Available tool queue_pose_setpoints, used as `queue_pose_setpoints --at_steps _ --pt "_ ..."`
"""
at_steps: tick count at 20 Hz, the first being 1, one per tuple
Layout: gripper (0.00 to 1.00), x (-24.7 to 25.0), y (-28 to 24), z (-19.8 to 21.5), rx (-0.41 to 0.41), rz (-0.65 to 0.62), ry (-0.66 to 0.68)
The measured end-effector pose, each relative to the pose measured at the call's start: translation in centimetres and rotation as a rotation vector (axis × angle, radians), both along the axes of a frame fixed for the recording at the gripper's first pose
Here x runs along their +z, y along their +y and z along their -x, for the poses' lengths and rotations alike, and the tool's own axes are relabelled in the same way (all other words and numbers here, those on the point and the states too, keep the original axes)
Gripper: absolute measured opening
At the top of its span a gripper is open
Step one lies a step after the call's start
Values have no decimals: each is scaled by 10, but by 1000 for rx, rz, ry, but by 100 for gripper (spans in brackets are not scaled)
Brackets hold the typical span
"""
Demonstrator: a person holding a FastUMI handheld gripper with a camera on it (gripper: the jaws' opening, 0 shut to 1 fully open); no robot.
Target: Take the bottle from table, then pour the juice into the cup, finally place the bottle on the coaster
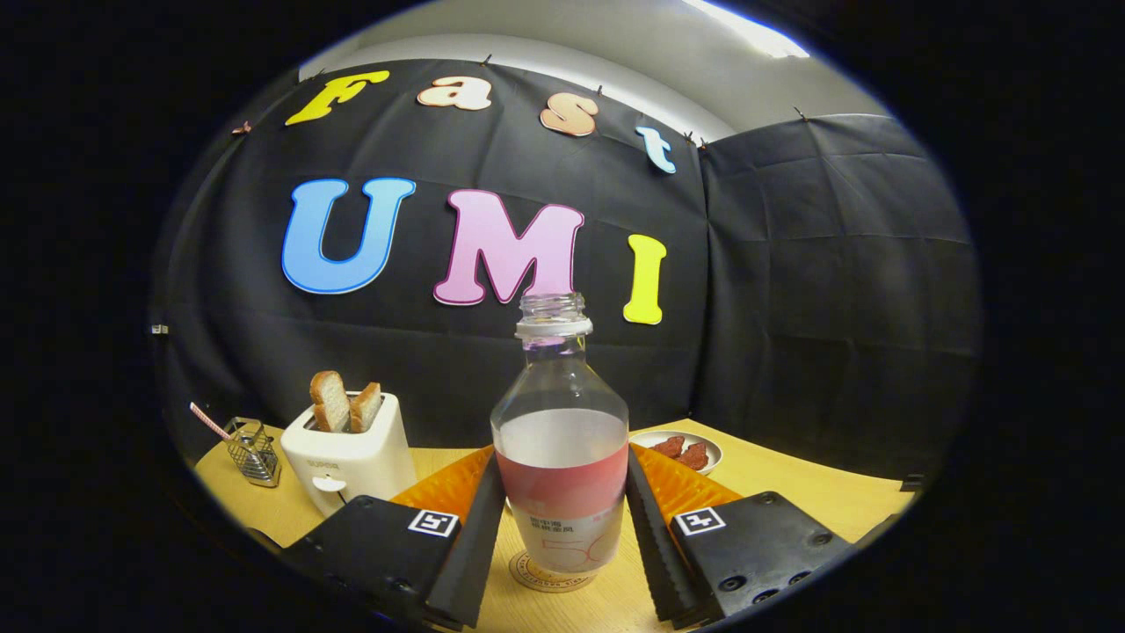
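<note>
Gripper (562,527) fingers flank upright bottle (560,440) on coaster (547,576).

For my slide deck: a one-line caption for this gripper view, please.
Gripper fingers flank the uncapped clear plastic bottle standing on a round coaster.

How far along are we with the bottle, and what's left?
The bottle looks already set upright on the coaster, uncapped and partly full. In hand: the gripper brackets it; whether the fingers press it, I cannot tell. Left: open and back away. The cup isn't visible, so the pour can't be confirmed.
</note>
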State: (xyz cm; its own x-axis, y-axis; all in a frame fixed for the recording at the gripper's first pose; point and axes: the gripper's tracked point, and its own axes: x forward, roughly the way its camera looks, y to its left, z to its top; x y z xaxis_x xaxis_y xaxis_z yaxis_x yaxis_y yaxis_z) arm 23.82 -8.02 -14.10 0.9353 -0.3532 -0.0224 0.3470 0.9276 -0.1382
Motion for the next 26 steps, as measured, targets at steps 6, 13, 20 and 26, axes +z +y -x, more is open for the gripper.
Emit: queue_pose_setpoints --at_steps 6,13,20,26 --pt "74 -52 -2 -25 -35 -19 60" --pt "75 -85 -6 -29 -64 -14 81" --pt "74 -93 -18 -33 -86 -43 63" --pt "75 -104 -20 -33 -84 -42 68"
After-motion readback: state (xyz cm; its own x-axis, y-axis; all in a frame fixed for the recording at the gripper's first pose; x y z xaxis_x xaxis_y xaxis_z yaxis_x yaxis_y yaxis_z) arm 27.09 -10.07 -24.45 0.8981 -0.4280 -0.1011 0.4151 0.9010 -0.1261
